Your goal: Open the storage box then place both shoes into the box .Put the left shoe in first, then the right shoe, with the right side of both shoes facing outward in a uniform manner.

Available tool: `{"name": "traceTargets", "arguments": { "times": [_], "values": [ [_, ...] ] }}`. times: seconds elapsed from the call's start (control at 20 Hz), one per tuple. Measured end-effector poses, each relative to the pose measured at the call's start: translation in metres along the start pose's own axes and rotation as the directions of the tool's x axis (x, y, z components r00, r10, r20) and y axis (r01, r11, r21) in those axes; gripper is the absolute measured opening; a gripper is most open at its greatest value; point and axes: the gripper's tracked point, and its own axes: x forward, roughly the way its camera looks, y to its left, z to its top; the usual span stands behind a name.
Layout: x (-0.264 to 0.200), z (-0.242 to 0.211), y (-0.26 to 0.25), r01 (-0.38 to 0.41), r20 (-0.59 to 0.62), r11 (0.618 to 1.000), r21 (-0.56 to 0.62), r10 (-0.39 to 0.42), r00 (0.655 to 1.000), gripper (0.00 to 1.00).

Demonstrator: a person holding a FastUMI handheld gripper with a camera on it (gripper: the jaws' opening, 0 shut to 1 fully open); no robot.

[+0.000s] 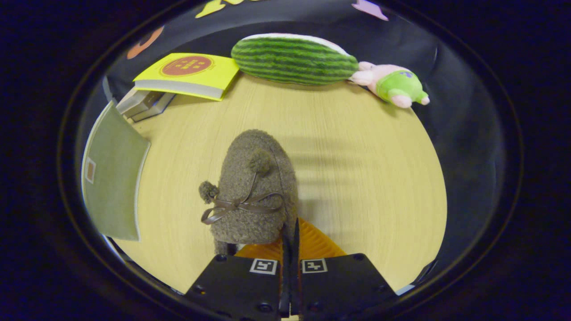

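1. While the middle and right of the wooden table (357,178) lie bare out to its curved far edge, the rim is crowded: a yellow book (189,73) on a grey stack at the far left, a striped watermelon cushion (294,59) along the back, and a pink and green plush toy (392,84) just beside the cushion's right end.
2. A green lid (113,178), the storage box's as far as can be told, stands along the left edge, well apart from the shoe.
3. The gripper (290,232) has its fingers drawn together with almost no gap, pinching what looks like the heel edge of a fuzzy brown shoe (254,187).
4. That shoe sits just ahead of the fingers and a little left, toe pointing away, with a brown ribbon bow and two pompoms on top.
5. An orange ribbed surface shows under the fingers behind the shoe; what it belongs to is unclear.
6. The shoe's heel is hidden by the gripper body, so left or right shoe cannot be told.
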Motion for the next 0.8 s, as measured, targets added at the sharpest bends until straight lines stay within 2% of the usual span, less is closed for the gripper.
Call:
{"name": "traceTargets", "arguments": {
  "times": [0.25, 0.45, 0.65, 0.8],
  "values": [
    [-0.031, 0.002, 0.016, -0.075, 0.010, 0.997, 0.034, 0.075, 0.997, 0.06],
    [-0.080, 0.010, 0.046, -0.156, 0.027, 0.986, 0.051, 0.155, 0.988, 0.07],
    [-0.135, 0.014, 0.091, -0.209, 0.049, 0.978, 0.025, 0.208, 0.977, 0.07],
    [-0.175, 0.018, 0.128, -0.215, 0.081, 0.976, -0.038, 0.218, 0.973, 0.07]
  ]
}}
